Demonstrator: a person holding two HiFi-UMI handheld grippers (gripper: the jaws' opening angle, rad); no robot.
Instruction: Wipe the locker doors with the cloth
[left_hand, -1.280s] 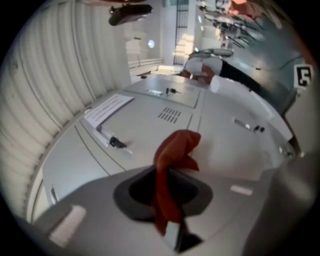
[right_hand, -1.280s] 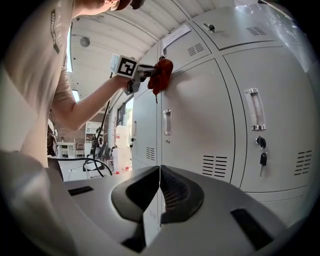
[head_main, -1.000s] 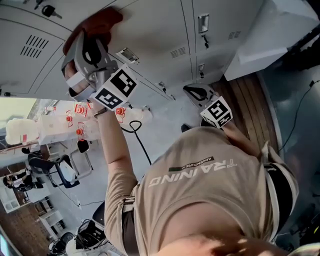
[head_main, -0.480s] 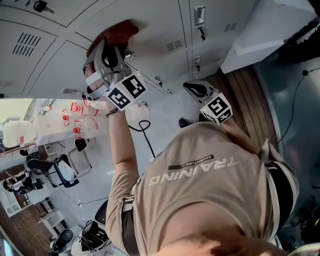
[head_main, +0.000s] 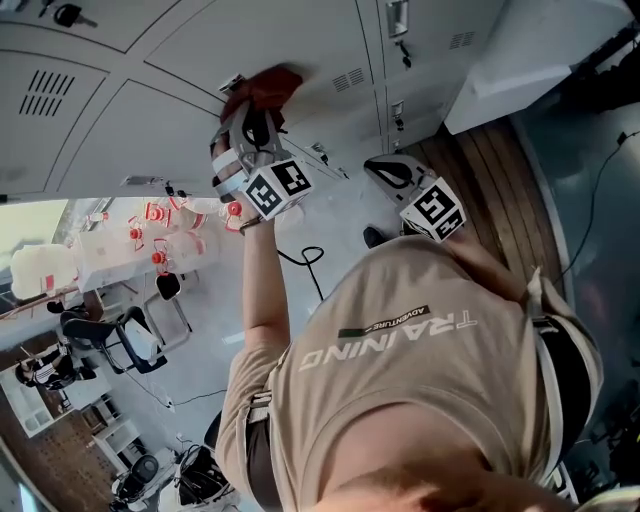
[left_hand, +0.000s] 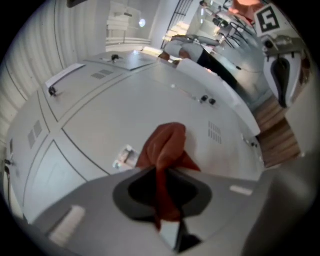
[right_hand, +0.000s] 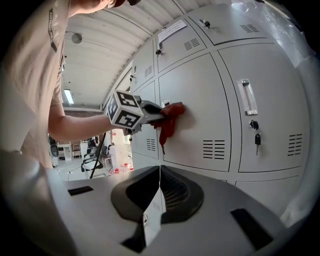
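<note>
The left gripper (left_hand: 161, 180) has its jaws clamped shut on a red cloth (left_hand: 167, 142), and the bunched end of the cloth presses against a grey locker door (left_hand: 125, 110). The right gripper (right_hand: 159, 187) is held lower, apart from the lockers, with its jaws closed together and nothing between them. A small label holder (left_hand: 124, 158) sits just beside the cloth, and vent slots (left_hand: 215, 132) lie farther along the same door. On the neighbouring door a handle (right_hand: 245, 96) and a key in its lock (right_hand: 256, 140) stick out. The cloth sits close to the door's seam, and bare panel spreads from it toward the vents.
</note>
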